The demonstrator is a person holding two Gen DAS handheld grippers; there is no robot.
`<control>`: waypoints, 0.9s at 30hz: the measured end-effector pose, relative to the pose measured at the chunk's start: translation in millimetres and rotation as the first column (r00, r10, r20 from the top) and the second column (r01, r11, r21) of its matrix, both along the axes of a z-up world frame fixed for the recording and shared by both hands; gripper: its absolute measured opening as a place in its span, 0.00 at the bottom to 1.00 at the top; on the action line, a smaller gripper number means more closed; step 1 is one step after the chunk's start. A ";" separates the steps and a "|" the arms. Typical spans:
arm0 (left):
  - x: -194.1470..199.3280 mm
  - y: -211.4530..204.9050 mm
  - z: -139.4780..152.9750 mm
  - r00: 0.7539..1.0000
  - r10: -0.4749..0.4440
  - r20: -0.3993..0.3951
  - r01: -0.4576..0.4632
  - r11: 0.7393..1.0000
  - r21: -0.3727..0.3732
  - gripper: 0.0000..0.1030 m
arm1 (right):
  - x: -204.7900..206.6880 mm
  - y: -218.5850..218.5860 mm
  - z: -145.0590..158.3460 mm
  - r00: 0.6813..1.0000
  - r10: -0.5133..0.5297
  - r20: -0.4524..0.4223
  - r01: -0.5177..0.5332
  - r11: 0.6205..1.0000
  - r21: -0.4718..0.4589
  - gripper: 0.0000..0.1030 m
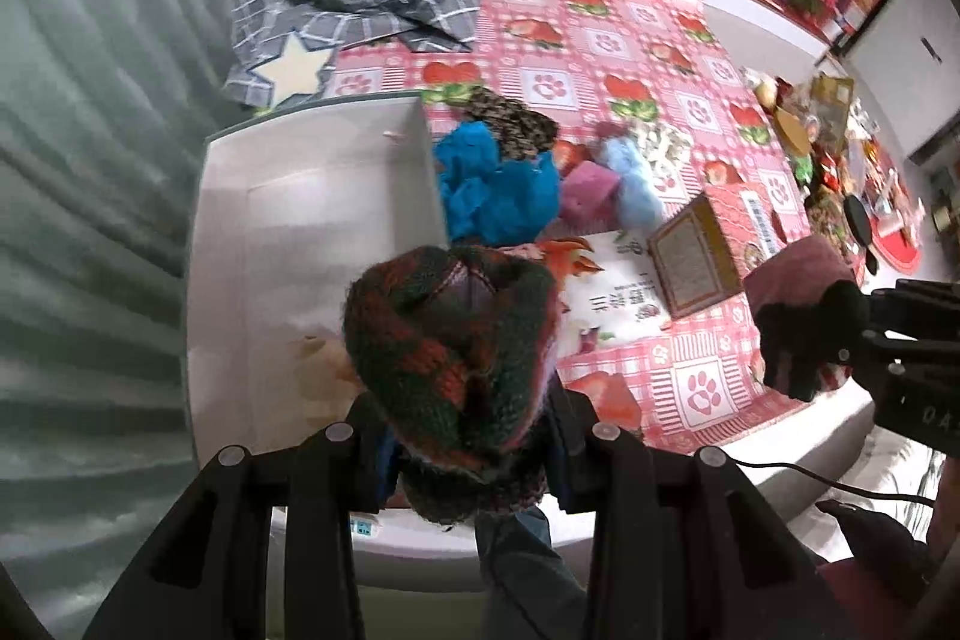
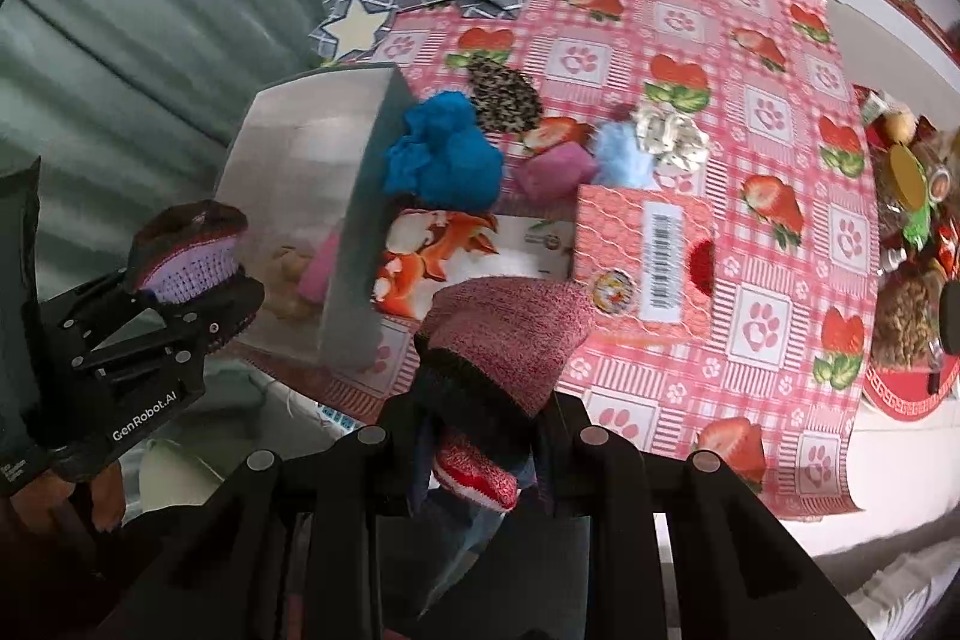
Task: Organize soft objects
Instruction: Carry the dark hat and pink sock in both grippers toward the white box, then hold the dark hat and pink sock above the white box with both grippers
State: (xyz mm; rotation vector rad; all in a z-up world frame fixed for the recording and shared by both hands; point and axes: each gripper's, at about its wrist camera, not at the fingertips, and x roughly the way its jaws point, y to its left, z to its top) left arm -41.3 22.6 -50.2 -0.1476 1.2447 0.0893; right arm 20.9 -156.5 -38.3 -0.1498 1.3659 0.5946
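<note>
White box (image 1: 312,196) lies just ahead-left of your left jaws, open top ready for soft items. Left gripper (image 1: 468,436) clamped on green-orange knit piece (image 1: 450,334), carried high over box edge, likely for drop. Right gripper (image 2: 480,436) pinched tight on pink knit hat (image 2: 510,328). Blue fluffy item (image 2: 444,160) ahead, beside box, waiting.

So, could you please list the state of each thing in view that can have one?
Left gripper: shut on green-and-red knit item.
Right gripper: shut on pink knit sock.
White box: open, nearly empty.
Blue cloth: crumpled on table, beside box.
</note>
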 end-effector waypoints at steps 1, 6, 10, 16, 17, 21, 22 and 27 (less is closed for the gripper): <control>-1.9 3.6 0.3 1.000 0.012 0.001 -0.012 1.000 0.000 0.40 | -0.1 4.0 0.1 1.000 0.011 0.000 -0.011 1.000 0.001 0.27; -10.5 16.2 1.3 0.998 0.055 0.005 -0.055 0.998 0.003 0.40 | -1.1 21.0 -0.5 0.998 0.057 -0.002 -0.057 0.998 0.002 0.27; -16.1 26.9 0.7 0.996 0.086 0.003 -0.086 0.996 0.001 0.40 | -0.6 35.2 -0.9 0.996 0.093 -0.002 -0.093 0.996 -0.001 0.27; -25.8 40.3 -1.4 0.992 0.126 -0.007 -0.126 0.992 -0.004 0.40 | -2.5 53.7 -3.3 0.990 0.141 -0.012 -0.141 0.990 -0.007 0.27; -27.3 41.5 -1.7 0.991 0.130 -0.008 -0.130 0.992 -0.005 0.40 | -3.1 57.3 -4.1 0.989 0.150 -0.015 -0.150 0.989 -0.009 0.27; -33.2 51.4 -2.6 0.987 0.159 -0.011 -0.159 0.987 -0.011 0.40 | -5.3 68.6 -5.2 0.983 0.181 -0.019 -0.182 0.983 -0.014 0.27; -34.2 53.9 -2.8 0.986 0.167 -0.012 -0.167 0.986 -0.011 0.40 | -5.4 70.9 -5.2 0.982 0.188 -0.019 -0.188 0.982 -0.015 0.27; -37.7 60.3 -3.0 0.982 0.189 -0.012 -0.190 0.982 -0.015 0.40 | -4.8 80.6 -6.5 0.978 0.207 -0.025 -0.207 0.978 -0.019 0.27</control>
